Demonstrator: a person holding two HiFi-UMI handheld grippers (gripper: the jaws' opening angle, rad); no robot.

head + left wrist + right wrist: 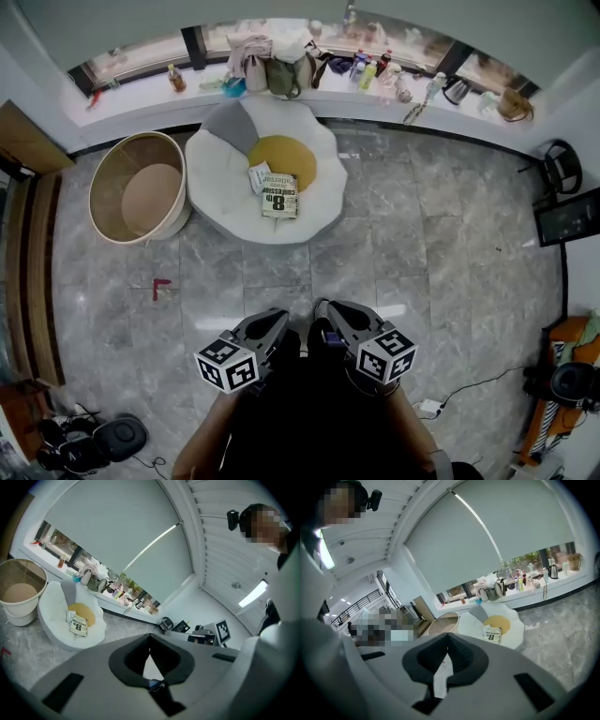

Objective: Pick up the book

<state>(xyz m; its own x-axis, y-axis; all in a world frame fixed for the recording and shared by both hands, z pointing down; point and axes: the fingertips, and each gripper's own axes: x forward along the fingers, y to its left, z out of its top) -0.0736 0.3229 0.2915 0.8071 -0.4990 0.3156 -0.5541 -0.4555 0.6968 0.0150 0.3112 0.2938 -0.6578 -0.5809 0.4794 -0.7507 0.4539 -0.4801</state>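
Grey marble floor [422,234]. Jaws of the left gripper [275,317] and the right gripper [335,309] are closed together, nothing gripped. The book [280,195] is seen flat on the white cushion [220,178], well apart from both.

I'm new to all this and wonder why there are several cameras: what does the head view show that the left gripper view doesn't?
Only the head view: both grippers seen from above, the left gripper and the right gripper, and a small red thing on the floor.
Only the left gripper view: the ceiling light and the camera on the person's head.
Both: the book on the white cushion, beside the round tub.
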